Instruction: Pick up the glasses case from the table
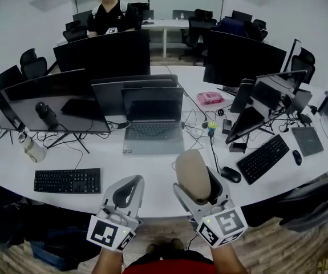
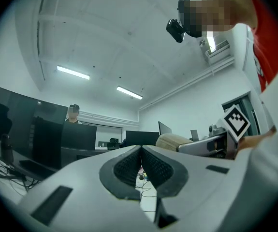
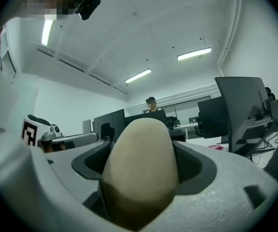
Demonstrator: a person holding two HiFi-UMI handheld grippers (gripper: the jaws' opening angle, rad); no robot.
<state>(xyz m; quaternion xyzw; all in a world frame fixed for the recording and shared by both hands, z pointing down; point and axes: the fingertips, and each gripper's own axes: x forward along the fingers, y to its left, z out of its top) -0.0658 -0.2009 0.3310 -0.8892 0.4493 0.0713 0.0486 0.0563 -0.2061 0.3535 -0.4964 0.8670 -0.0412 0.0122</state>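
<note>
We are looking down at the right gripper, and it is gripping the beige, smooth, egg-shaped glasses case between its two jaws. The jaws are standing only as far apart as the case is wide, with the ribbed pads pressing on its flanks in the right gripper view. The case is sitting up off the white curved table, over the near edge and close to our body, so we are judging the pick itself as made.

The relation that matters now is the case's long axis. It is running along the jaws, with the rounded end poking out well past the fingertips and pointing up and away from us, towards the grey laptop. That is leaving a lot of case overhanging the grip, so we are reckoning any next move should stay gentle or it could tip.

The left gripper is hanging just beside the right one, with its jaws closed together tip to tip and nothing between them in its own view. It is near enough to help, but the right one is doing the work.
</note>
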